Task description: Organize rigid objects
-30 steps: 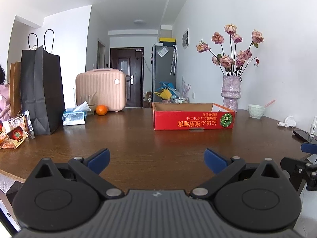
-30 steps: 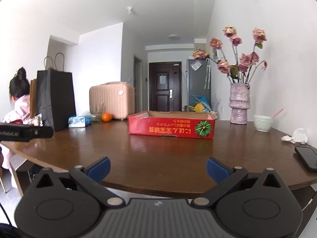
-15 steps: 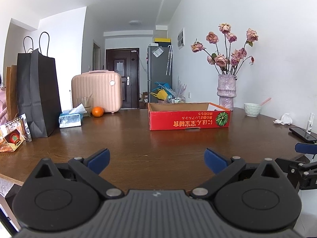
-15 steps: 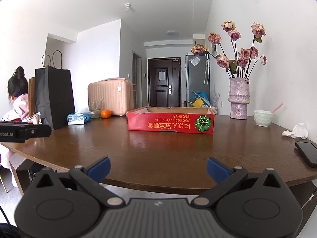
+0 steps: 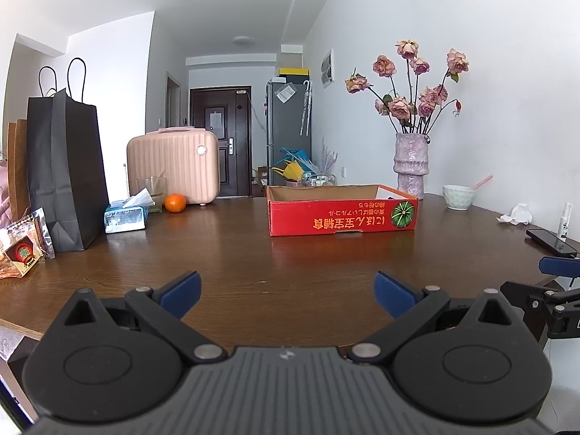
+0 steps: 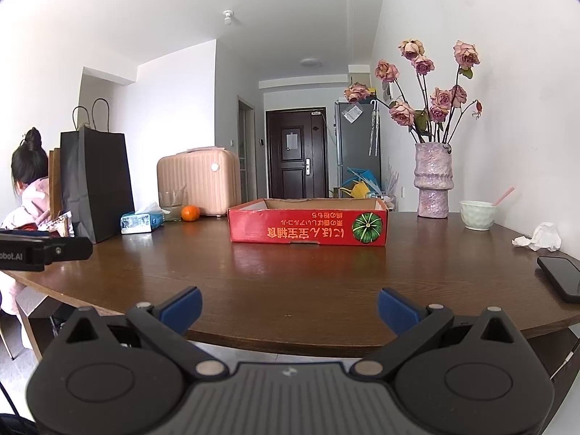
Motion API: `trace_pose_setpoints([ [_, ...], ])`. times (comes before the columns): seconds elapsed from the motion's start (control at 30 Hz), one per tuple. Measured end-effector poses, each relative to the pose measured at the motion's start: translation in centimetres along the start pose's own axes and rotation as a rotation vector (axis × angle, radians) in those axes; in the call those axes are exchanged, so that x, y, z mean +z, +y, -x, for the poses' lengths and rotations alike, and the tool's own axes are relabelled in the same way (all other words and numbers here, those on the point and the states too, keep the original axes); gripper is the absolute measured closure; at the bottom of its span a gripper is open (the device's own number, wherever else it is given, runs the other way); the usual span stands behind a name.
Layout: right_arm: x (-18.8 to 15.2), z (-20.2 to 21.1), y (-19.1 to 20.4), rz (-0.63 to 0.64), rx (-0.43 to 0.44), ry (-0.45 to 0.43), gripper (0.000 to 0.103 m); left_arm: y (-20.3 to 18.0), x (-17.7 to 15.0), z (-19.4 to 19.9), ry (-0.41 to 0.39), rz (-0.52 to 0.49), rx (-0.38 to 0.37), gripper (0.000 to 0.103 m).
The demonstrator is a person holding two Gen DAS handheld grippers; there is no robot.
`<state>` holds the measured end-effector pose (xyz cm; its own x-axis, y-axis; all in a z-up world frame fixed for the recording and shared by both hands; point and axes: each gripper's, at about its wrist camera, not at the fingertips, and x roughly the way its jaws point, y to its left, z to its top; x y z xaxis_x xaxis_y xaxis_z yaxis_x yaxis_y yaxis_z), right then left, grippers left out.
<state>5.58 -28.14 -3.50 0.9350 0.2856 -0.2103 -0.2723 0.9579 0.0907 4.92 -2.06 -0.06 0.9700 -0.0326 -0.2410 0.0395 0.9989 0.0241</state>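
Both tools, the left tool (image 5: 286,290) and the right tool (image 6: 289,306), hover spread wide and empty at the near edge of the brown surface (image 5: 224,253), facing the red cardboard box (image 5: 342,217) farther back, right of centre.

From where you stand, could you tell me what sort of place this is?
Most likely a home dining area: a wooden table with a vase of dried roses against the wall, a hallway to a dark front door, and a fridge beside it.
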Motion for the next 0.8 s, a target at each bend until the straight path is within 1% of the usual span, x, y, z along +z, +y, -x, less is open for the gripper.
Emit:
trace_pose_setpoints([
  [0.47, 0.03, 0.13, -0.21, -0.016, -0.001, -0.003, 0.000, 0.03, -0.03, -0.10, 0.002, -0.003, -0.012, 0.000],
  [0.57, -0.01, 0.07, -0.17, -0.016, -0.001, -0.002, 0.000, 0.25, 0.03, -0.29, 0.030, 0.014, -0.018, 0.000],
  [0.67, -0.04, 0.11, -0.11, -0.013, -0.001, -0.002, 0.000, 0.20, -0.06, -0.11, 0.013, 0.012, 0.009, 0.000],
  [0.8, -0.06, 0.23, -0.10, -0.019, -0.001, -0.004, 0.000, 0.35, -0.02, 0.15, -0.004, 0.023, 0.012, 0.000],
])
